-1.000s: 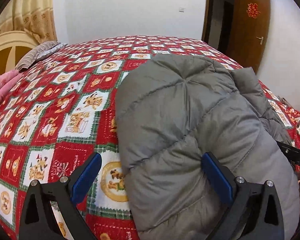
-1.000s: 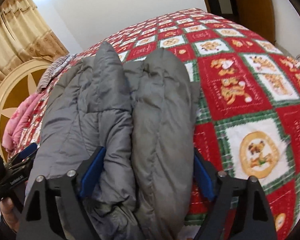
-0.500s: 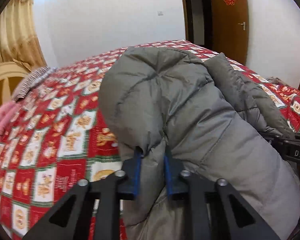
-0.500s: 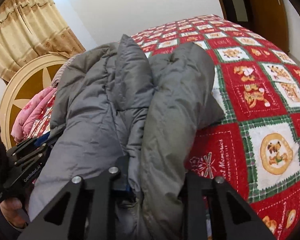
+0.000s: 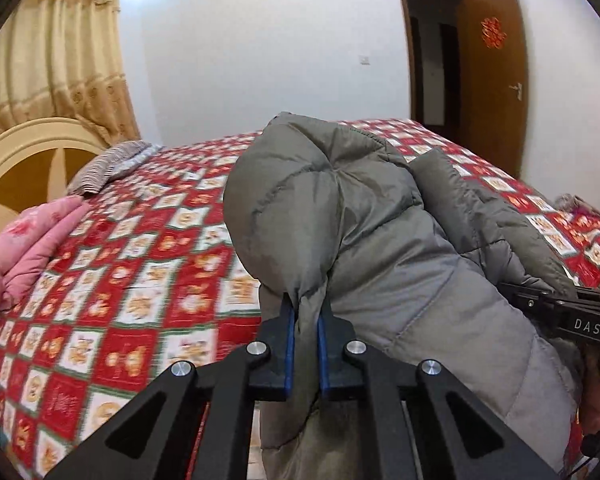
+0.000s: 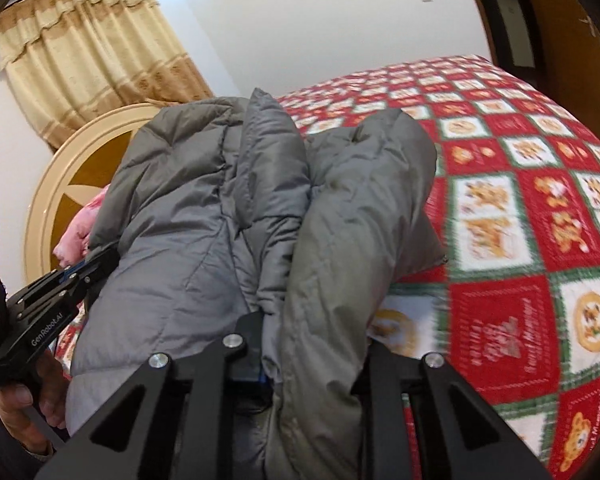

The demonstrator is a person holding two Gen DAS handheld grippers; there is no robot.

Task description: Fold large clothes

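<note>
A puffy grey quilted down jacket (image 5: 380, 240) is seen bunched and raised at the near edge of a bed covered by a red, white and green patchwork bedspread with bear motifs (image 5: 140, 280).

In the left wrist view, the left gripper (image 5: 305, 320) is clamped on a narrow pinch of the jacket's edge, the fabric squeezed flat between its blue pads (image 5: 288, 332). Only this view shows a folded pink blanket (image 5: 32, 248) at the bed's left side, a striped grey cloth (image 5: 108, 164) beside the cream and brown round headboard (image 5: 24, 160), and the open brown wooden door (image 5: 492, 72) with a red ornament. The right gripper (image 5: 540, 300) is visible here only as a black bar entering from the right, its tips buried in the jacket.

In the right wrist view, a thicker fold of the jacket (image 6: 320, 280) is gripped by the right gripper (image 6: 312, 356), whose jaws are closing on it; the right finger is mostly hidden by fabric, so contact on that side can only be presumed. This view alone shows the left gripper (image 6: 82, 268) from the side, held by a hand (image 6: 24, 408) at the lower left, with beige curtains (image 6: 92, 48) behind the headboard.
</note>
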